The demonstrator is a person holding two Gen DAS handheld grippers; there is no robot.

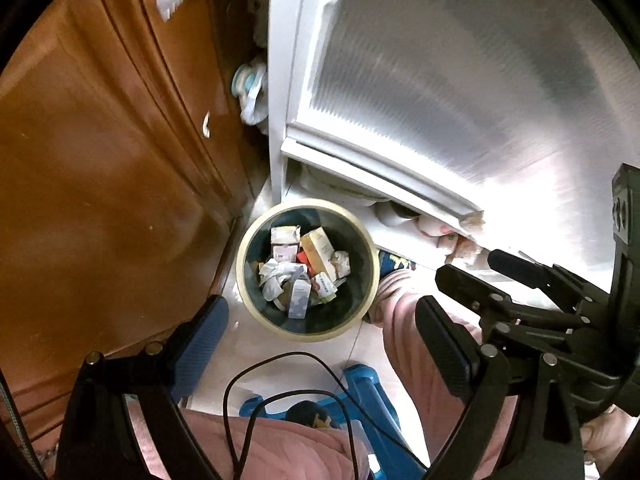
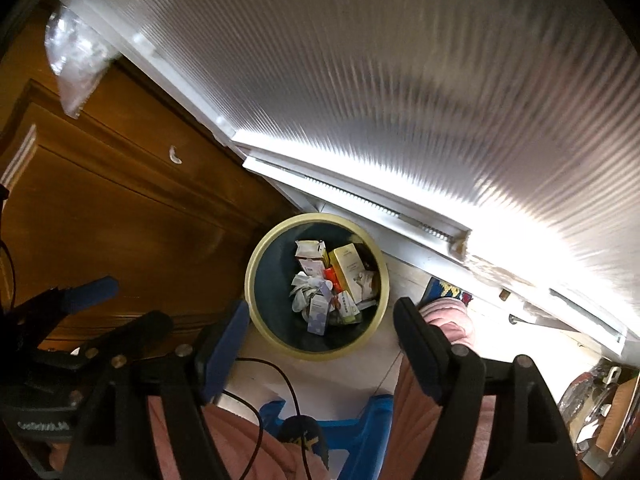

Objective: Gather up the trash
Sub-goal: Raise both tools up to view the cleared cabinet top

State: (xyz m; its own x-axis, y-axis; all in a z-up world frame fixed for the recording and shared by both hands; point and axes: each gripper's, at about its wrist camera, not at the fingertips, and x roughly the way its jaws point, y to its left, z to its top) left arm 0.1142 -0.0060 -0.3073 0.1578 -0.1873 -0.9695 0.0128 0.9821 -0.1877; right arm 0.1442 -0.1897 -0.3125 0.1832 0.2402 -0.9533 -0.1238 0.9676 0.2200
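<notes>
Round cream-rimmed dark plastic trash bin (image 1: 308, 270) sits on the pale tiled floor (image 1: 256, 344) between the brown wooden cabinet (image 1: 100, 160) and the white frosted-panel door (image 1: 440, 80), holding crumpled paper and small cardboard boxes (image 2: 332, 284). Left hand-held gripper (image 1: 322, 344) and right hand-held gripper (image 2: 322, 340) both hang above it, jaws wide apart, nothing between them. Bin lies straight below and slightly ahead of both, about equally near; no loose trash visible outside it.

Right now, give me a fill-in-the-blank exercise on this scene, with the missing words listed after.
1. The trash bin has a round, cream-coloured ____.
2. Crumpled paper and small boxes lie ____ the bin.
3. To the left of the bin stands a brown ____ cabinet.
4. The right gripper above the bin holds ____.

Missing words: rim; inside; wooden; nothing
</notes>
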